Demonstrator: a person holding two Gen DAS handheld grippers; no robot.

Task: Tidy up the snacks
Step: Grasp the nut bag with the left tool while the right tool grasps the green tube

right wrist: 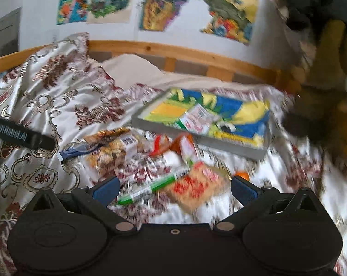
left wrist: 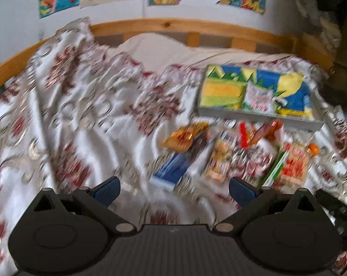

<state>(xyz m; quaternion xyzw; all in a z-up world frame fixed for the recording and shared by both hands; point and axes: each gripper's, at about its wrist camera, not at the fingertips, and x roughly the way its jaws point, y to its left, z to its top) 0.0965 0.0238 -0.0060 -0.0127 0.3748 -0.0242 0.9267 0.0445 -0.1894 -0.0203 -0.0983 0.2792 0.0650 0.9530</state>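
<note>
Several snack packets lie in a loose pile on a patterned bedspread: a blue packet (left wrist: 172, 169), an orange packet (left wrist: 184, 136), a biscuit pack (left wrist: 219, 158) and a red-lettered cracker pack (left wrist: 293, 165) (right wrist: 196, 188), with a green stick pack (right wrist: 153, 187) beside it. A shallow tray with a bright blue and yellow lining (left wrist: 256, 92) (right wrist: 203, 117) lies behind the pile and holds one small white packet (left wrist: 258, 97). My left gripper (left wrist: 174, 189) is open and empty, short of the pile. My right gripper (right wrist: 174, 188) is open and empty, over the green stick and cracker pack.
The bed has a wooden headboard rail (left wrist: 173, 26) against a wall with colourful posters (right wrist: 159, 2). A pillow (left wrist: 159, 50) lies behind the bedspread. The left gripper's dark body (right wrist: 21, 135) shows at the left of the right wrist view. Dark and yellow clutter (right wrist: 329, 69) stands at right.
</note>
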